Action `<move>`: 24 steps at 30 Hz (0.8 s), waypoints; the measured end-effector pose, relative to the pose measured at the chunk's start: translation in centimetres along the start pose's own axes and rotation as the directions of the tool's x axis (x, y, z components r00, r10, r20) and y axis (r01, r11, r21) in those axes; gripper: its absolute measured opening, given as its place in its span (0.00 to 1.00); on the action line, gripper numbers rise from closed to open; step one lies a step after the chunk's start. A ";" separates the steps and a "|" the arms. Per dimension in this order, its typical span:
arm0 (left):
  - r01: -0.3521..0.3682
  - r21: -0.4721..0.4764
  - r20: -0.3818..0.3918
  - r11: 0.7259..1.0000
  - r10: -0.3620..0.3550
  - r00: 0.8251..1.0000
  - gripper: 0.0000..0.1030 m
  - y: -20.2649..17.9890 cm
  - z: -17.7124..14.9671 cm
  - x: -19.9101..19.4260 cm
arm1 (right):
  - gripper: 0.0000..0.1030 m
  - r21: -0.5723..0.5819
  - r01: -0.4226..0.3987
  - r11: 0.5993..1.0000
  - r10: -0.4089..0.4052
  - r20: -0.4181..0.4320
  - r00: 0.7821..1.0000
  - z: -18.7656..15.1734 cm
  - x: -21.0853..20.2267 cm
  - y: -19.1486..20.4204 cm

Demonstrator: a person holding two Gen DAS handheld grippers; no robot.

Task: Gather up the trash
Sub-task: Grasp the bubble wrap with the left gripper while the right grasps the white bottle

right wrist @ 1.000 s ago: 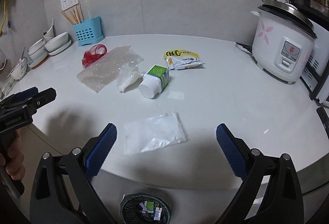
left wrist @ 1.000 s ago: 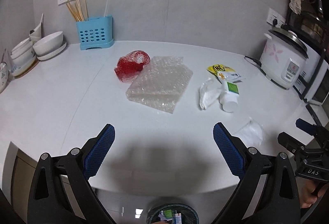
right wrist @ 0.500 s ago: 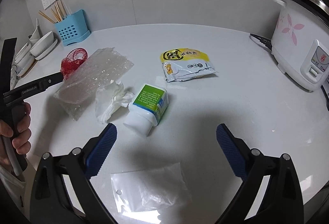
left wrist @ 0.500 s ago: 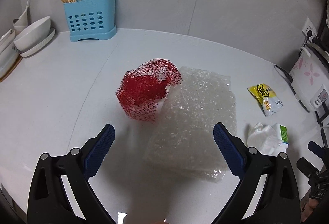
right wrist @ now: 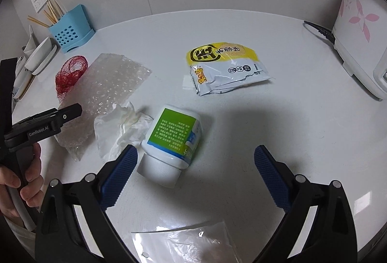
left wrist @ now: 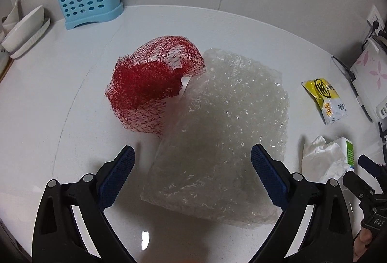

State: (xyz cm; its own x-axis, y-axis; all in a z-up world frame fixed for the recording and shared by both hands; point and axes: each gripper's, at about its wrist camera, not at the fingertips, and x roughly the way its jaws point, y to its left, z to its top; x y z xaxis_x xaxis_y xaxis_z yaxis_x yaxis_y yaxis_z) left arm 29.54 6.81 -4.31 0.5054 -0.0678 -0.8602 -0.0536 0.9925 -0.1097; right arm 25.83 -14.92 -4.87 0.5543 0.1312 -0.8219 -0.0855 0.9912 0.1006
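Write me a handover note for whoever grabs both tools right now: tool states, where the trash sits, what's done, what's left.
Left tool: open, empty, over the near edge of the bubble wrap.
Right tool: open, empty, facing the white bottle lying on its side.
On the counter: red net touching the wrap's left edge; tissue between wrap and bottle; yellow snack bag behind the bottle; clear plastic bag nearest the front edge.
Done: no item is held.
Left: all six pieces. Likely wrap or net for the left, bottle for the right.
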 end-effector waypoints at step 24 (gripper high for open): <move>-0.074 -0.064 -0.125 0.995 0.065 0.990 0.78 -3.5 -0.8 0.0 | 0.69 0.053 0.043 0.998 -0.040 -0.055 0.998 1.8 0.6 1.2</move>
State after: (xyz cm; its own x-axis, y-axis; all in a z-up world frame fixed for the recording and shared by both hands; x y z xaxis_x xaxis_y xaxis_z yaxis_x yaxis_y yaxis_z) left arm 29.03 3.30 -4.28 0.3896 -0.0147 -0.9209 -0.1454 0.9864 -0.0773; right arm 27.55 -13.64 -4.19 0.5112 0.0905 -0.8547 -0.0173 0.9953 0.0951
